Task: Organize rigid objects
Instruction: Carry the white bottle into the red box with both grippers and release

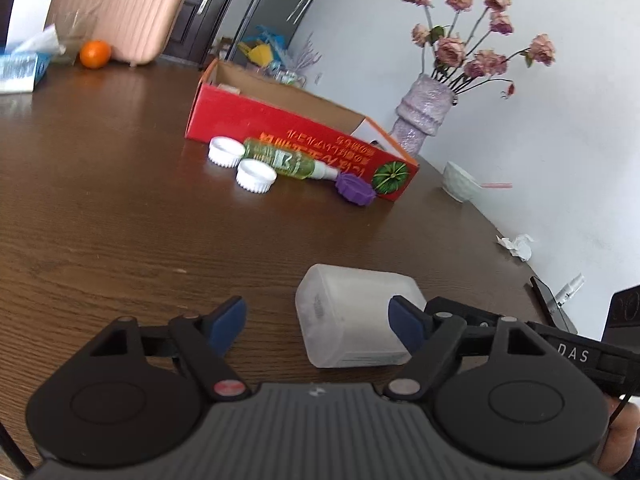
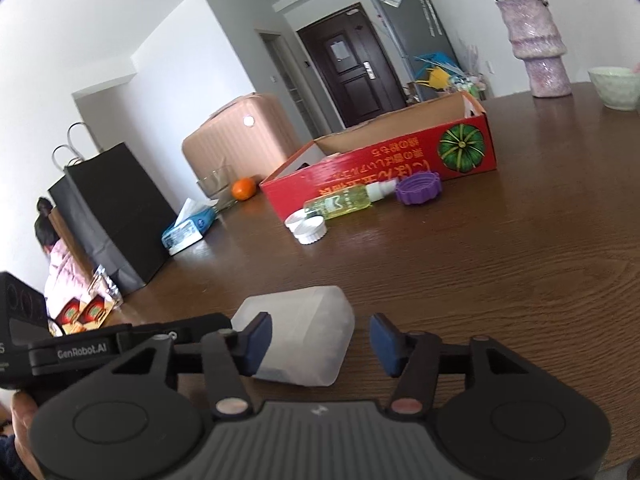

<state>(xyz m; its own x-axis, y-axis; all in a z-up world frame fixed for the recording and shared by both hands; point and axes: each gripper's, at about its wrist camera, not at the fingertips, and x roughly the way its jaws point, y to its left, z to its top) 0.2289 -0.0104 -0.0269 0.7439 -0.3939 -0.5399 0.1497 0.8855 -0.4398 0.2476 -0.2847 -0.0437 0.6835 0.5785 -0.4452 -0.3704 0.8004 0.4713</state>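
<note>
The red box (image 1: 296, 128) in the upper middle is hiding most of its insides, so what's in it is anyone's guess. Both the left hand-held gripper (image 1: 318, 326) and right hand-held gripper (image 2: 320, 340) are sitting open, the frosted container (image 1: 356, 316) lying on the table (image 1: 120, 220) at lower centre.

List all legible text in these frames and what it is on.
"DAS": right gripper's body, seen from the left wrist.
"GenRobot.AI": left gripper's body, seen from the right wrist.
Red box: upside-down yellow characters, unreadable.
Green bottle label: too blurred.
Tissue pack: too small.
</note>
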